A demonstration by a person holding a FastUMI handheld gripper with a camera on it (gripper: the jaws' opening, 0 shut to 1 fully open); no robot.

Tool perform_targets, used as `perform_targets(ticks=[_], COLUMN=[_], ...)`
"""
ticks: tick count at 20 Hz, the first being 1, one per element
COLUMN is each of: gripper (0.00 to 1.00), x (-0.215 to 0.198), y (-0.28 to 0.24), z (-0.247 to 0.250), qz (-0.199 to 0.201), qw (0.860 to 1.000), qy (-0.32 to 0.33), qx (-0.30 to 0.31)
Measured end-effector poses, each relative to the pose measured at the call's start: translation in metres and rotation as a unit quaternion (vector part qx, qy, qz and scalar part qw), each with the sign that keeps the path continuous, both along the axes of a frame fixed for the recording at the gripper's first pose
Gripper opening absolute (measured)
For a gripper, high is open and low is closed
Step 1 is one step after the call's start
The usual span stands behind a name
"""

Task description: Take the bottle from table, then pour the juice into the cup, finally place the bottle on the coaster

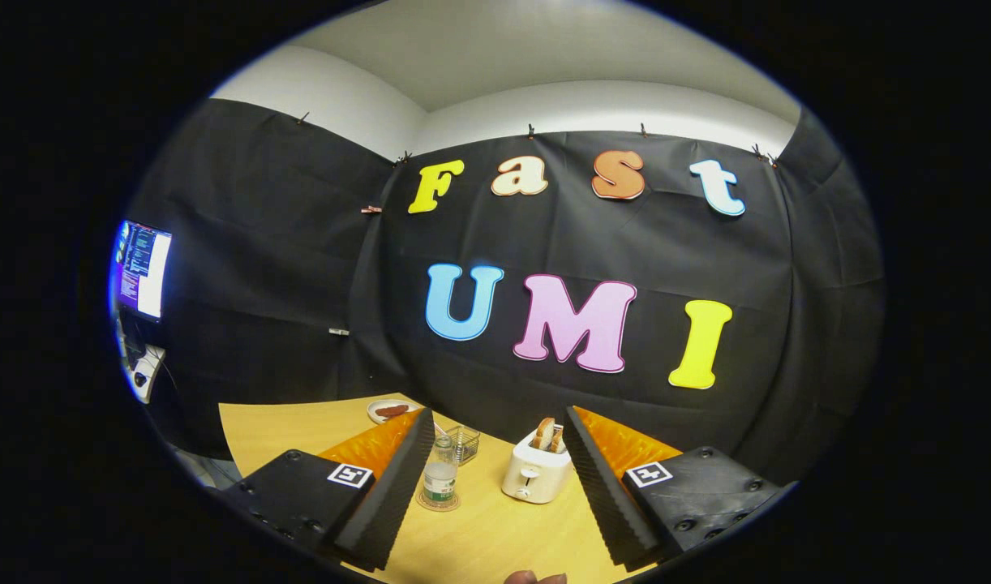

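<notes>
Your gripper (495,434) has its fingers spread wide apart, gripping nothing. The bottle (440,474) stands upright on the coaster (439,505), between the fingers and close against the left one (398,478). The clear cup (464,443) sits just beyond the bottle, and a toaster (534,472) with bread stands on the surface (495,535) beside the right finger.

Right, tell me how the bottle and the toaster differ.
The bottle is clear, slim and tall with a green label; the toaster is opaque white and boxy. The bottle stands on a round coaster; the toaster sits straight on the table. Both stand upright between the open gripper fingers.
</notes>
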State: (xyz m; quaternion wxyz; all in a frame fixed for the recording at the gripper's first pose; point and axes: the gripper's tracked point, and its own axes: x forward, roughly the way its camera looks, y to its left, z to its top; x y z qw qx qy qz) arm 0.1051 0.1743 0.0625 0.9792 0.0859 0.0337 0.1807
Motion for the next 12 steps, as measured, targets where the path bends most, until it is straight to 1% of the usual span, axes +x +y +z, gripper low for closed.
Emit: perform_targets(ticks=[4, 12], gripper=[0.97, 0.97], x=[0.0023, -0.0038], y=[-0.0004, -0.0046], z=[0.0015, 0.0028], qz=[0.004, 0.000], qw=[1.000, 1.000], qy=[-0.003, -0.002], qx=[0.001, 0.004])
